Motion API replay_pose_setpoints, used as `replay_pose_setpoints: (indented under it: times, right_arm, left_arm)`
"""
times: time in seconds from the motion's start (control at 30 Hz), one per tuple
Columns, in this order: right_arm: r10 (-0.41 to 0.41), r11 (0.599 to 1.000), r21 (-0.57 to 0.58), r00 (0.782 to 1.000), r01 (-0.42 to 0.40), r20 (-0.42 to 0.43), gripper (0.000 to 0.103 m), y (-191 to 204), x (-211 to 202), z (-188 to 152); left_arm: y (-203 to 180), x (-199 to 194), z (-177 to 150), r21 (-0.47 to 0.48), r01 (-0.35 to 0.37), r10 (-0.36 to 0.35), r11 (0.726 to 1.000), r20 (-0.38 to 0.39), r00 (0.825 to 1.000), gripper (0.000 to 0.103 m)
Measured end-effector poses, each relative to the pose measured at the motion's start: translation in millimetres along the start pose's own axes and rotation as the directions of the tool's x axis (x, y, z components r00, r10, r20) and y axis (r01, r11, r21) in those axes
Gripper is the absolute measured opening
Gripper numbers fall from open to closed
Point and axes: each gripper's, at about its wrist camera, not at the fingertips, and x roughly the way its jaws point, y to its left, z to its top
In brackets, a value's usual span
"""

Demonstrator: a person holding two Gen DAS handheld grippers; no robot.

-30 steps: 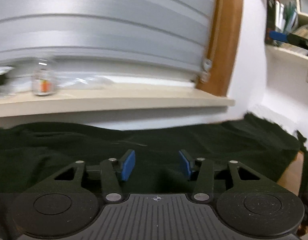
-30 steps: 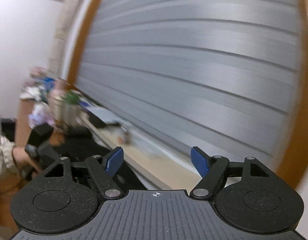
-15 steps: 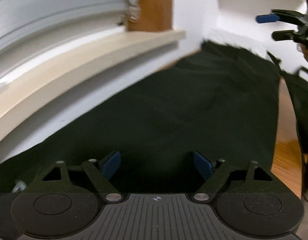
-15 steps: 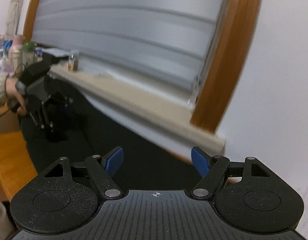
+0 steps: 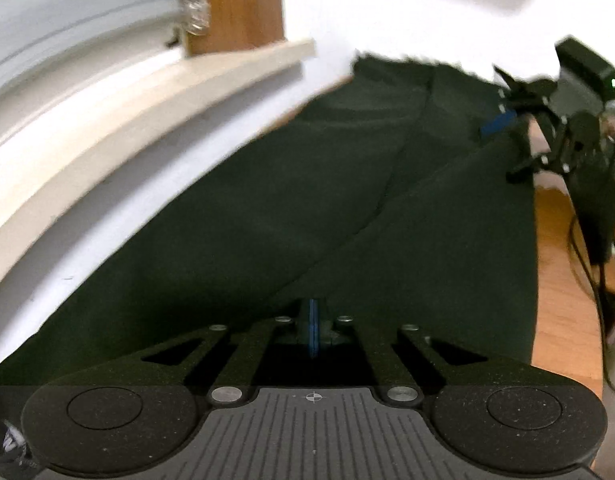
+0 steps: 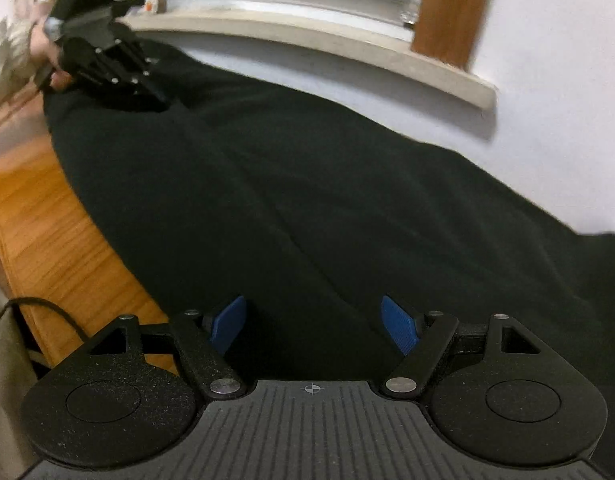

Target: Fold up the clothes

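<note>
Dark green garment (image 5: 347, 200) lies spread flat across the wooden table (image 5: 563, 280), filling the centre of both wrist views and reaching from the table's front edge back to the white wall under the window sill (image 5: 147, 96). Left gripper (image 5: 313, 330) has just been closing: its blue pads meet at lower centre of the left view, on the near end of a raised seam or fold line, though whether cloth is pinched between them cannot be told. Right gripper (image 6: 313, 324) stands wide open at lower centre of the right view, empty, low over the cloth near its table-side edge. Judged step: secure both corners before lifting the fold. For a clean result, seat the right pads fully over the hem, taking both layers if the cloth is doubled, then close firmly. Raise both hands together and level, keeping the held edge taut so the fold falls straight. Keep clear of the cables (image 5: 599, 264) at the right of the left view.
</note>
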Motion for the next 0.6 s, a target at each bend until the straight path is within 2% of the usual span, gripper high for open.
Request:
replay_pose_setpoints:
  times: [0.03, 0.07, 0.1, 0.17, 0.2, 0.23, 0.27, 0.3, 0.33, 0.43, 0.5, 0.57, 0.6]
  right_arm:
    - [0.008, 1.0, 0.013, 1.0, -0.008, 0.0, 0.071, -3.2, 0.8, -1.5]
    - [0.016, 1.0, 0.026, 1.0, -0.016, 0.0, 0.06, -6.3, 1.7, -3.0]
    - [0.039, 0.998, 0.044, 0.999, -0.039, 0.0, 0.041, -8.6, 1.8, -3.8]
    - [0.085, 0.993, 0.078, 0.996, -0.085, 0.0, 0.022, -13.0, 2.2, -5.5]
    - [0.066, 0.997, 0.05, 0.998, -0.066, 0.003, 0.016, -7.0, 1.0, -5.8]
    - [0.06, 0.998, 0.027, 0.998, -0.06, 0.001, 0.014, -2.5, 2.7, -4.9]
    - [0.049, 0.999, 0.017, 0.999, -0.049, -0.004, 0.014, 1.0, 3.5, -3.7]
    - [0.039, 0.999, 0.006, 0.999, -0.039, -0.01, 0.014, 4.4, 4.4, -2.5]
    - [0.034, 0.999, 0.006, 0.999, -0.033, -0.009, 0.015, 5.6, 3.7, -2.8]
    - [0.02, 1.0, 0.016, 1.0, -0.02, -0.002, 0.029, 3.5, 4.6, -3.2]
    - [0.009, 1.0, 0.023, 1.0, -0.01, 0.007, 0.049, -0.2, 3.7, -6.0]
    - [0.018, 0.998, 0.053, 1.0, -0.019, 0.02, 0.051, -8.5, 1.3, -10.4]
    - [0.038, 0.995, 0.086, 0.999, -0.041, 0.026, 0.051, -13.3, 1.9, -12.7]
  left_arm:
    - [1.3, -2.7, 0.2, -0.006, -0.008, 0.008, 1.0, 0.012, 1.0, 0.0]
    - [2.8, -5.8, -0.8, -0.01, -0.017, 0.018, 1.0, 0.017, 1.0, 0.0]
    - [4.3, -7.8, -1.6, -0.01, -0.025, 0.025, 1.0, 0.018, 1.0, 0.0]
    - [6.7, -11.2, -2.1, 0.002, -0.049, 0.049, 0.999, 0.03, 0.998, 0.0]
    - [8.7, -12.0, -2.1, 0.003, -0.059, 0.059, 0.998, 0.031, 0.998, 0.001]
    - [11.0, -11.4, -1.8, 0.002, -0.062, 0.062, 0.998, 0.027, 0.998, 0.012]
    - [12.8, -10.4, -1.4, 0.003, -0.062, 0.062, 0.998, 0.022, 0.998, 0.021]
    - [13.8, -8.4, -1.5, 0.009, -0.068, 0.067, 0.998, 0.011, 0.998, 0.051]
    - [14.2, -5.5, -2.0, 0.021, -0.08, 0.08, 0.997, -0.004, 0.997, 0.075]
    - [17.9, 1.2, -7.6, 0.035, -0.082, 0.083, 0.996, -0.037, 0.996, 0.077]
    - [24.0, 3.4, -12.2, 0.005, -0.067, 0.067, 0.998, -0.035, 0.997, 0.077]
    - [27.5, 3.8, -15.9, -0.007, -0.049, 0.049, 0.999, -0.027, 0.998, 0.075]
    - [28.9, 3.7, -17.8, -0.01, -0.04, 0.039, 0.999, -0.022, 0.999, 0.064]
